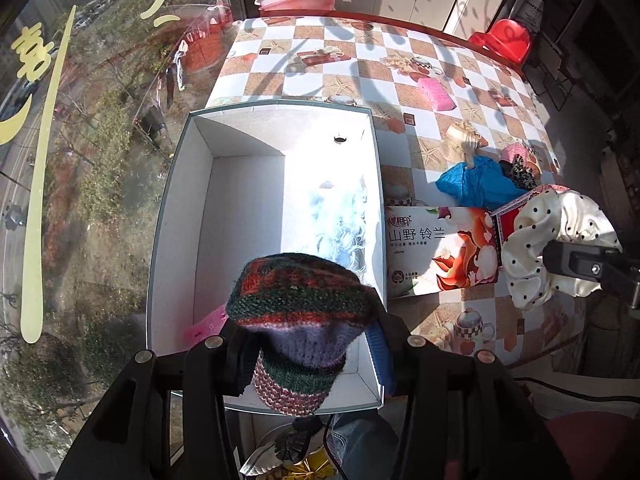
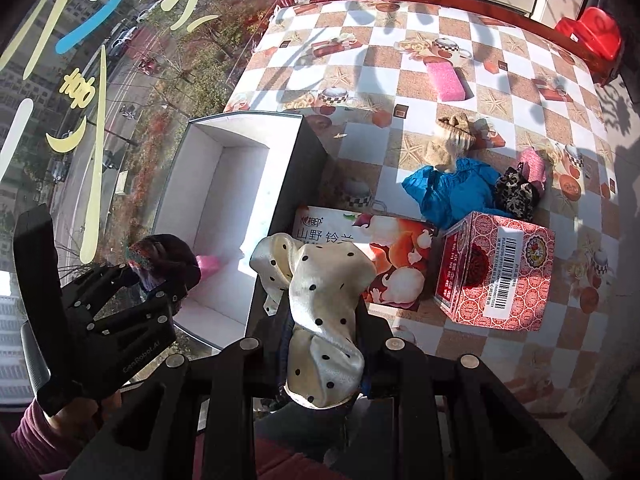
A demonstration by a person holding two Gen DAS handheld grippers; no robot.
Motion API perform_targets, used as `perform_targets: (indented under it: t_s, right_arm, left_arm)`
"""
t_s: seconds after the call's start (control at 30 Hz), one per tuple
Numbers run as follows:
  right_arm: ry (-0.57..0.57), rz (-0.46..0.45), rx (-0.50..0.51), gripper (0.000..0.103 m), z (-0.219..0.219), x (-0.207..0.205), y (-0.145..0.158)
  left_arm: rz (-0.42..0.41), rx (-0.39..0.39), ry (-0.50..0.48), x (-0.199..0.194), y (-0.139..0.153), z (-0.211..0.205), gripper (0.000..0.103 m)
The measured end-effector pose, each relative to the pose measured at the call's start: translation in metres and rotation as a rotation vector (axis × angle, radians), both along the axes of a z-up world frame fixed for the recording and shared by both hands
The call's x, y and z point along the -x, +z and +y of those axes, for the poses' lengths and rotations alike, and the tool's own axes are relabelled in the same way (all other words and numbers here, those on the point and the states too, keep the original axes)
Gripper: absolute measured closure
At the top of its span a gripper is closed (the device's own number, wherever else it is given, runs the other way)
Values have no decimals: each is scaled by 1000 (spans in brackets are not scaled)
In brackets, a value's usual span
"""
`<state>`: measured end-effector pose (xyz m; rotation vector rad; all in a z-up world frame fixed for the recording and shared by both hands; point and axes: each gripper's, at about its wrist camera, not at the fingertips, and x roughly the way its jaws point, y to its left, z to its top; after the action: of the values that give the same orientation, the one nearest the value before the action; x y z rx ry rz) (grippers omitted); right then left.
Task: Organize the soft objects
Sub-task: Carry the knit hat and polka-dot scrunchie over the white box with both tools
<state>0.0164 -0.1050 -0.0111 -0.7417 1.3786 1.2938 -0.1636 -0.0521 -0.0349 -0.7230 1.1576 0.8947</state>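
Low centre, left gripper [image 1: 308, 344] clamps a knit hat [image 1: 300, 300] above the box [image 1: 176, 208]; right gripper [image 2: 324, 332] pinches a dotted scrunchie [image 2: 320, 300] over the box's near wall; lower each inside before releasing, clear of the rim.

- My left gripper [image 1: 308, 344] pinches a knit hat [image 1: 300, 304] banded in orange, dark green and lilac.
- My right gripper [image 2: 322, 344] carries a cream scrunchie [image 2: 320, 304] with black dots.
- The box [image 1: 248, 184] I see is white inside.
- The tablecloth [image 2: 420, 92] is checked white and tan.
- On it: a pink sponge [image 2: 448, 78], blue cloth [image 2: 452, 192], leopard-print fabric [image 2: 514, 192], and a red patterned carton [image 2: 496, 268].
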Motion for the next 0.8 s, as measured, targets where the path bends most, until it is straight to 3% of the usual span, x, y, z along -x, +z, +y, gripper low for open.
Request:
perform_targets:
  t_s: [0.8]
  right_arm:
    - [127, -2, -6, 76, 24, 37, -1]
  left_arm:
    - [-2, 0, 117, 33, -1, 4, 52]
